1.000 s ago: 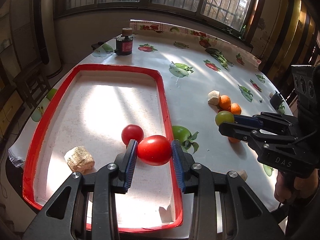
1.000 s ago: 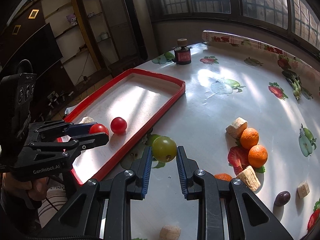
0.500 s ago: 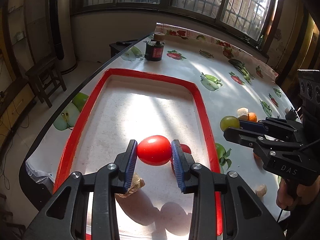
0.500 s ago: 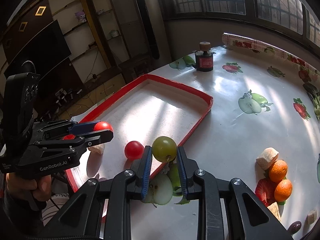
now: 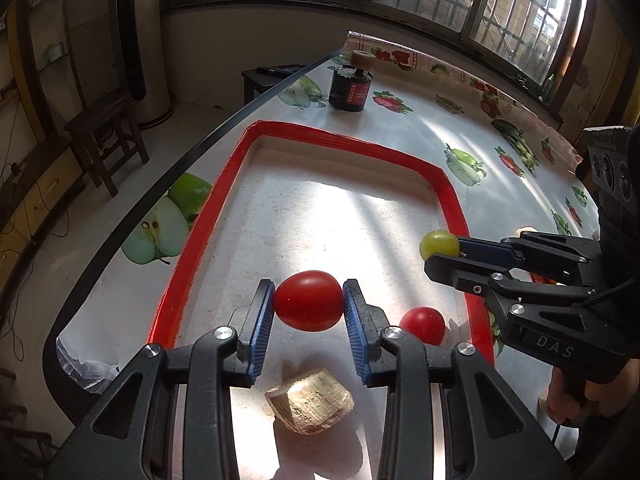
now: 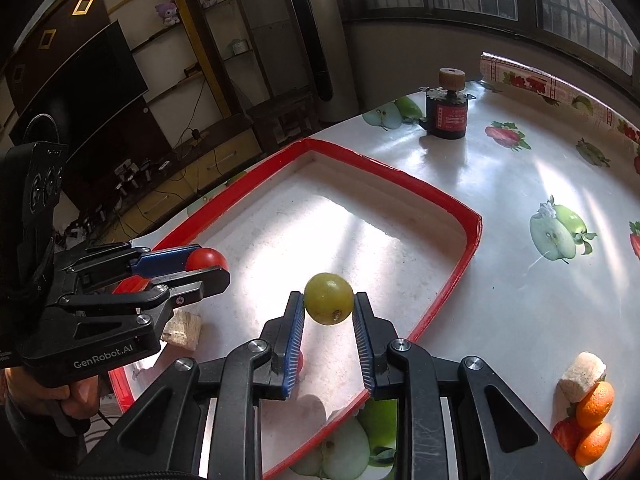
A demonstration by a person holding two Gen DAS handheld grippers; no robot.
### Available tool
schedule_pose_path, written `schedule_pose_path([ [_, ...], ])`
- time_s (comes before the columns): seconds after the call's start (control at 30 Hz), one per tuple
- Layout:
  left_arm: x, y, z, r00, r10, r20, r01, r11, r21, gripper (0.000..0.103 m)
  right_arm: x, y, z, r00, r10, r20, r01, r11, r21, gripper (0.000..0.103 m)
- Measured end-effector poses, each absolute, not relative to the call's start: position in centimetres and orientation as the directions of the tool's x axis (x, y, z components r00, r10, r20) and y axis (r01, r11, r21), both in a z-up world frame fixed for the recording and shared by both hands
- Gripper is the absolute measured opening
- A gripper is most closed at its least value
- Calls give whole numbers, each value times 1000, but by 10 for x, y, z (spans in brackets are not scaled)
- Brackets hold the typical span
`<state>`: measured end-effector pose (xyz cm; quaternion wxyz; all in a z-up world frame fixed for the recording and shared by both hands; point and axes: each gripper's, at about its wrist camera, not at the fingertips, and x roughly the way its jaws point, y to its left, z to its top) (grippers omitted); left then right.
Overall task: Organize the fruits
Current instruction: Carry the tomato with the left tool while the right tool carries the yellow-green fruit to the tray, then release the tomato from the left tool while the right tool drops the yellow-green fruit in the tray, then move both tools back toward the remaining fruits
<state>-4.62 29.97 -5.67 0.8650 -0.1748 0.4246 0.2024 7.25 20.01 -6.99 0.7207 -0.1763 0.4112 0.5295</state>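
Note:
My left gripper (image 5: 308,308) is shut on a red tomato (image 5: 308,300) and holds it above the near part of the red-rimmed white tray (image 5: 348,142). My right gripper (image 6: 328,314) is shut on a green grape (image 6: 329,298) above the tray's right side (image 6: 466,256); it also shows in the left wrist view (image 5: 440,250). A smaller red tomato (image 5: 423,325) and a beige chunk (image 5: 310,402) lie in the tray. The left gripper shows at the left of the right wrist view (image 6: 200,264).
A dark jar with a cork lid (image 6: 446,114) stands beyond the tray. Two oranges (image 6: 595,400), a strawberry (image 6: 566,436) and a beige chunk (image 6: 582,374) lie on the fruit-print tablecloth at right. The table's left edge (image 5: 160,172) runs close to the tray.
Both grippers moved farther over the tray with their fruit still held. The grape went from above the tray's rim to above its inside. The left tomato moved leftward past the small tomato.

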Motion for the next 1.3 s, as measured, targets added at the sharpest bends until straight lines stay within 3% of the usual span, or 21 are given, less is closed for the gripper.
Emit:
schedule_pose_path([
  [0.47,-41,306,-70,502,199,-842,-519,848,-109,33,76,222,-99,79,556,-827,-914,372,162,29],
  [0.53,-41,307,-70,497,197,-845,-527,842,-114,35,75,221,-98,80,561,-824,-915,370,163,39],
  [0.63,-43,305,-69,492,207,-846,-537,837,-107,35,73,219,-94,92,565,-820,-916,372,153,41],
  [1.3,-52,271,-36,539,255,-803,-520,851,-78,35,63,146,-53,150,631,-761,-888,425,177,41],
])
